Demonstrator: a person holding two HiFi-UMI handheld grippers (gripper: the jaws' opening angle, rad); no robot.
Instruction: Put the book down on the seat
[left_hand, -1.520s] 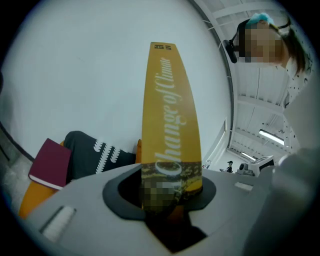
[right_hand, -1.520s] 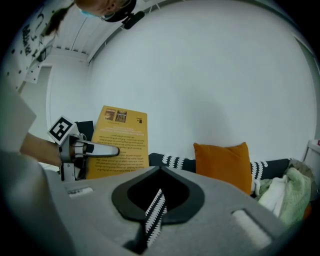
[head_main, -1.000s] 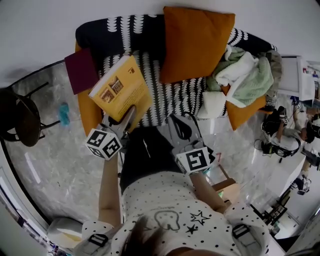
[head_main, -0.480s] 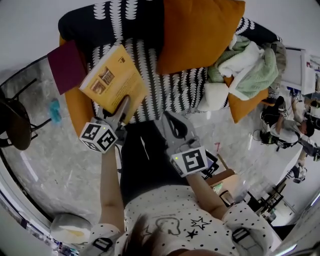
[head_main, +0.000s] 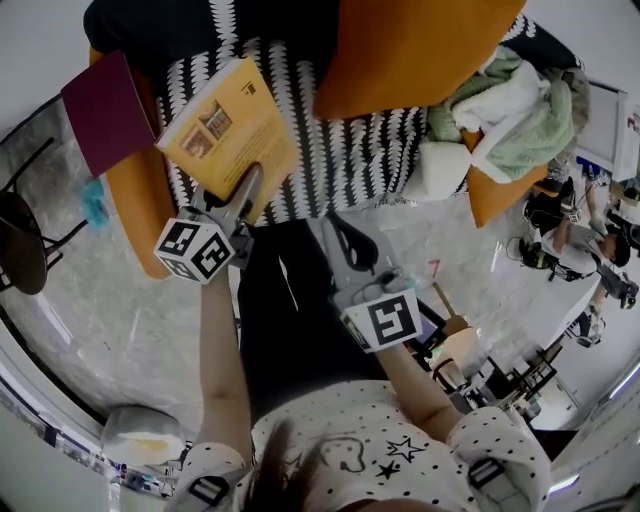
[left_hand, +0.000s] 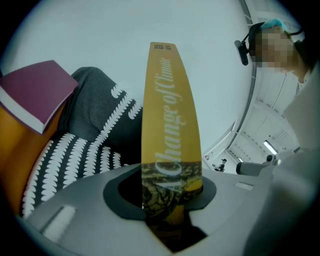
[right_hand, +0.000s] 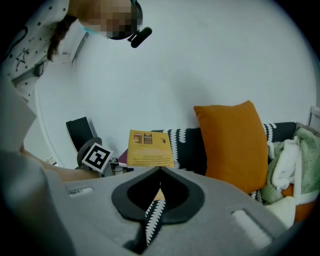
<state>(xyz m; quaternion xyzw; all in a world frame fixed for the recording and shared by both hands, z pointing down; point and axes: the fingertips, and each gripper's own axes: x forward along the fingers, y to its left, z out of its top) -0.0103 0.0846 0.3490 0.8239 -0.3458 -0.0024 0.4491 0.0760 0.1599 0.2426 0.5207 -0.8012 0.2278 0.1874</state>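
Observation:
A yellow book (head_main: 225, 135) hangs tilted over the left part of the sofa seat (head_main: 340, 170), which has a black-and-white patterned cover. My left gripper (head_main: 250, 190) is shut on the book's lower edge. In the left gripper view the spine (left_hand: 170, 125) stands upright between the jaws of that gripper (left_hand: 171, 192). My right gripper (head_main: 347, 240) is shut and empty, in front of the seat's edge, to the right of the book. The right gripper view looks past that gripper (right_hand: 160, 172) at the book's back cover (right_hand: 149, 148) and the left gripper's marker cube (right_hand: 95, 156).
A maroon book (head_main: 105, 110) lies on the orange left armrest. A large orange cushion (head_main: 420, 50) leans on the backrest, and a heap of white and green clothes (head_main: 500, 110) fills the right end. A dark chair (head_main: 20, 250) stands at the left.
Both grippers have sunk towards the seat, the left one carrying the yellow book lower. The grip on the book is unchanged.

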